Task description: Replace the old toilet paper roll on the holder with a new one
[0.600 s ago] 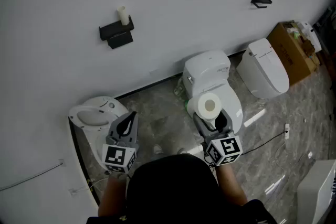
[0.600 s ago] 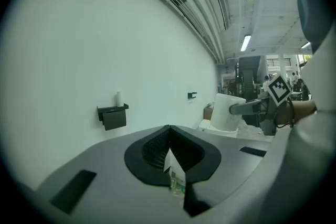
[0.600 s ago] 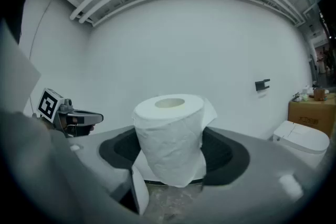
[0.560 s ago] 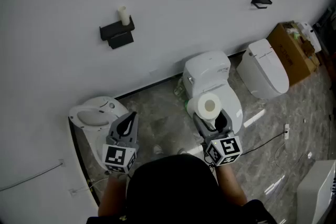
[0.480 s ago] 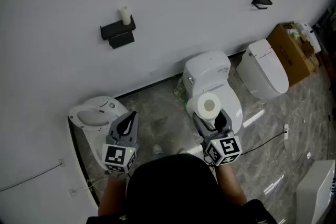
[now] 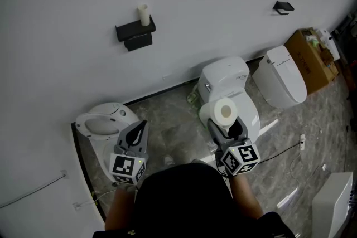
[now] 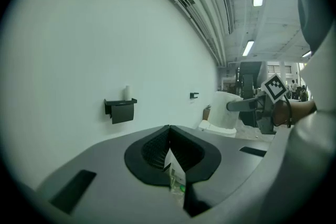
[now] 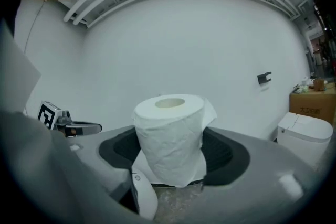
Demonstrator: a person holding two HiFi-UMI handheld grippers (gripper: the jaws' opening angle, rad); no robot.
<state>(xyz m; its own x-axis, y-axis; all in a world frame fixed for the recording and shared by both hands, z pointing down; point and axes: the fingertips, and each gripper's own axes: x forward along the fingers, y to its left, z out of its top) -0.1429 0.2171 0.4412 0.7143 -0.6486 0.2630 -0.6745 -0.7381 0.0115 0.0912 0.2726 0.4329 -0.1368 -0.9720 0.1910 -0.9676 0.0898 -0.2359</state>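
The black wall holder (image 6: 134, 35) carries a thin, pale old roll (image 6: 144, 14) standing upright on its top shelf. It also shows in the left gripper view as the holder (image 7: 121, 109) with the old roll (image 7: 127, 92). My right gripper (image 6: 226, 123) is shut on a full white new roll (image 6: 223, 112), well below and right of the holder. The new roll (image 8: 169, 136) stands upright between the jaws of the right gripper (image 8: 170, 157). My left gripper (image 6: 138, 132) is shut and empty, and the left gripper (image 7: 169, 129) points toward the wall.
A white toilet (image 6: 228, 83) stands beneath the new roll, and another toilet (image 6: 281, 81) is to its right. A white basin-like fixture (image 6: 103, 119) lies under the left gripper. A cardboard box (image 6: 312, 56) and a second small black holder (image 6: 283, 6) are at the far right.
The head view has shifted, so the wall holder and toilets sit slightly further right and lower. Both grippers keep their places and their states.
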